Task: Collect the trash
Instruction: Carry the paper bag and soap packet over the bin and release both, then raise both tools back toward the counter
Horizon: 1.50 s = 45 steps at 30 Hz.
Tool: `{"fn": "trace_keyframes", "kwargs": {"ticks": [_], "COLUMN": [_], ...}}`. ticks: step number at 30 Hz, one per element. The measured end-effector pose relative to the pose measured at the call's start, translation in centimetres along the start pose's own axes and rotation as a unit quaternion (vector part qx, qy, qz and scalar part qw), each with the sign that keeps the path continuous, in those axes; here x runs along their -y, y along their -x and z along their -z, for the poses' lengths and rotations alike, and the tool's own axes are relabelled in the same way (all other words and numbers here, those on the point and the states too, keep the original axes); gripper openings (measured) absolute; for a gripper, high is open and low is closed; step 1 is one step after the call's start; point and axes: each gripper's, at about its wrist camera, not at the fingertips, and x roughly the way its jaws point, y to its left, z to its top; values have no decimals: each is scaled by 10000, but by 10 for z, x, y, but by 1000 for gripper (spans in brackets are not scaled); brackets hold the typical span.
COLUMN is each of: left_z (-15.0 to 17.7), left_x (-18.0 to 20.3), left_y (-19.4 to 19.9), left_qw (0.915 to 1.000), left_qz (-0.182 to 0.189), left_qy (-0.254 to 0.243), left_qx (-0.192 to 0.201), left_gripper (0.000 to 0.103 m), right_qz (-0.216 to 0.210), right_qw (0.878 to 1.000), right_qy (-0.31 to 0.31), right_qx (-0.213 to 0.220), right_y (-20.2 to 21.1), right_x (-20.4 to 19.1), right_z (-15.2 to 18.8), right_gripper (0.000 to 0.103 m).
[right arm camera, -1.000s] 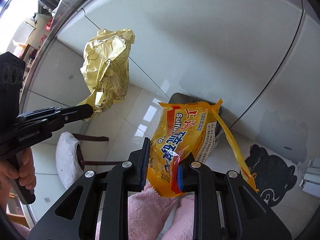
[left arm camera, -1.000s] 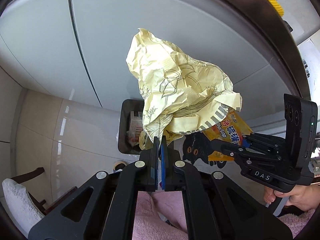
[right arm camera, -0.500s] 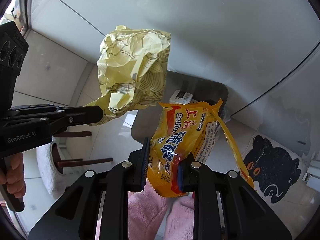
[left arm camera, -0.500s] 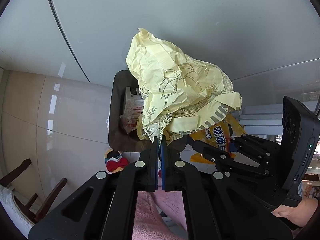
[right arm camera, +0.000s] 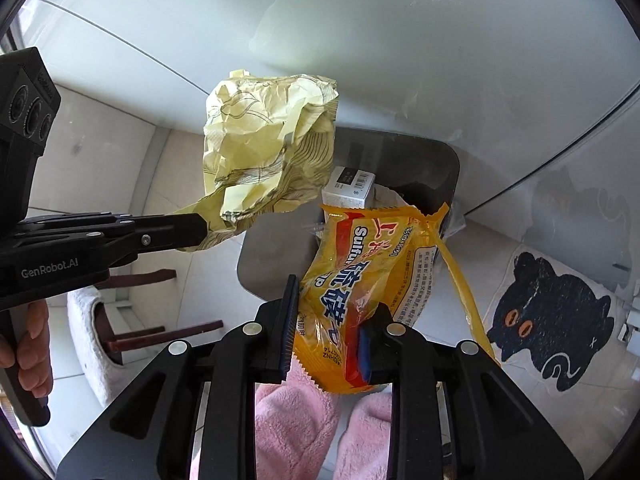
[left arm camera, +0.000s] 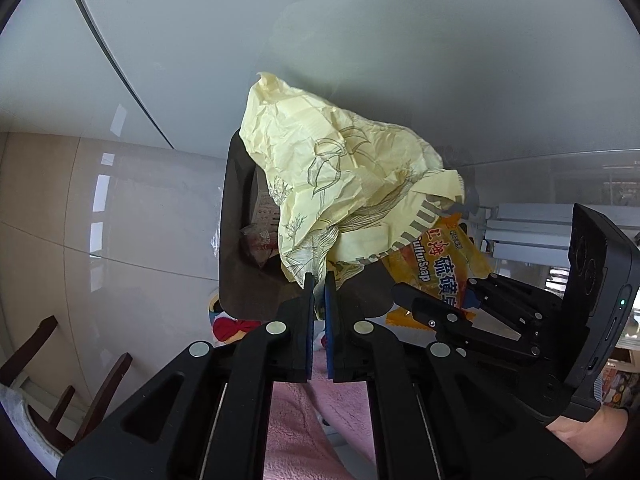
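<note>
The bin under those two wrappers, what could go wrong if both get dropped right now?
1. The crumpled yellow paper hangs over the near edge of the dark bin, so it may land on the floor.
2. The right gripper is opening around the orange soap wrapper, whose long torn strip could catch the rim.
3. The left gripper pinches only a corner of the paper, so it may cling to the pads.

bin (right arm camera: pixel 448 168) mouth: open at near side | obstacles inside: white box (right arm camera: pixel 349 187), red packet (left arm camera: pixel 260 242) | far: grey wall (right arm camera: pixel 360 40) blocks
</note>
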Motion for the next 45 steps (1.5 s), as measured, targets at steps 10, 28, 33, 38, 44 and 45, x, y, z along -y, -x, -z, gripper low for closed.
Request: {"fn": "trace_keyframes", "kwargs": {"ticks": [10, 28, 33, 38, 44, 45], "left_z": [-3, 25, 31, 33, 18, 13], "left_x": [8, 68, 98, 123, 153, 157], "left_y": [30, 182, 244, 296, 336, 339], "left_qw": [9996, 9875, 9762, 9665, 9526, 9506], "left_qz": [-129, -650, -878, -808, -732, -722], "left_qy": [23, -344, -615, -835, -1261, -1325], "left_qx": [232, 1395, 1888, 2291, 2669, 2713], "left_gripper": [61, 95, 95, 95, 95, 95], "right_qz": [190, -159, -350, -294, -80, -60], "right_qw": [9998, 9960, 9922, 9818, 9614, 9578], "right_qy": [69, 351, 247, 412, 420, 327], "right_qx": [71, 801, 1169, 1832, 2718, 2855], "right_y": [8, 180, 246, 311, 377, 387], "right_x": [-2, -34, -39, -44, -40, -36], "right_z": [-6, 13, 17, 19, 3, -3], "right_gripper": [78, 100, 100, 100, 100, 100]}}
